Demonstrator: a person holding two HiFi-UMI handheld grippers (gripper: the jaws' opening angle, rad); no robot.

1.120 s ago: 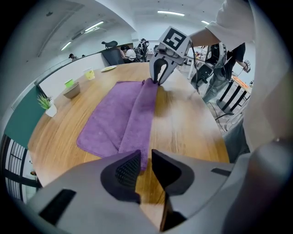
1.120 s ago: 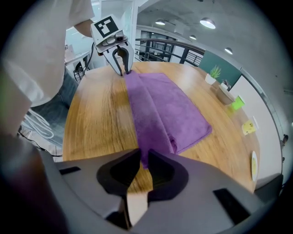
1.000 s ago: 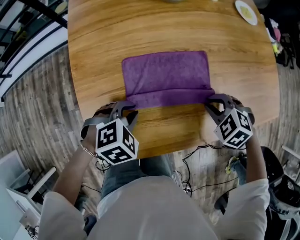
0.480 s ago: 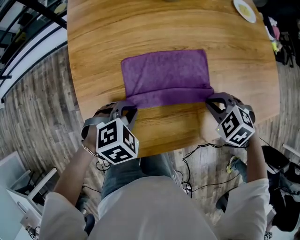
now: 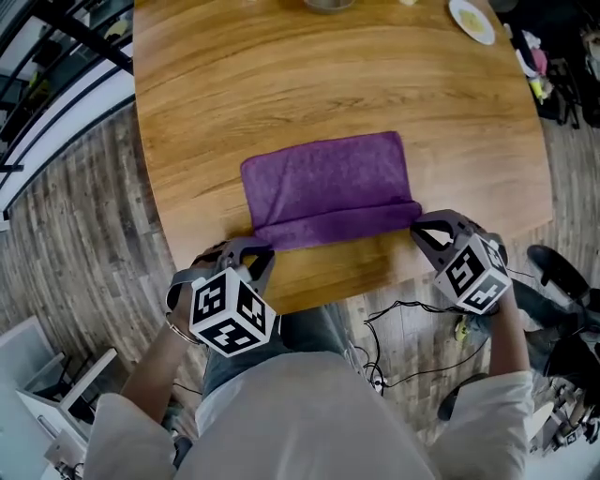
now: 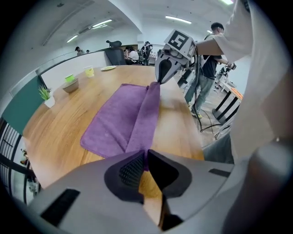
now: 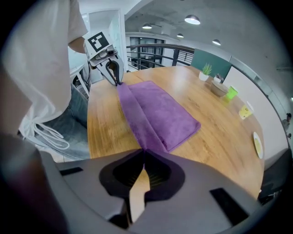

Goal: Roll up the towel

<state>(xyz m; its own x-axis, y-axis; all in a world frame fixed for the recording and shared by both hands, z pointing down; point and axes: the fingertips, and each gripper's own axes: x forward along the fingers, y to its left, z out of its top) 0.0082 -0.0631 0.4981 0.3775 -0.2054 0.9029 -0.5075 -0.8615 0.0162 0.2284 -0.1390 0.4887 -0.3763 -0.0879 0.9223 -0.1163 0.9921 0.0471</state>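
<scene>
1. Near the tabletop's (image 5: 281, 84) front edge, the purple towel (image 5: 328, 183) lies flat, its near strip folded over onto itself.
2. Left gripper (image 5: 257, 253): jaws have just been closing, now pinched on the fold's left corner.
3. Right gripper (image 5: 418, 227): jaws squeezed together on the fold's right corner.
4. Both grippers point steeply down; small plate (image 5: 471, 21) at far right edge.
</scene>
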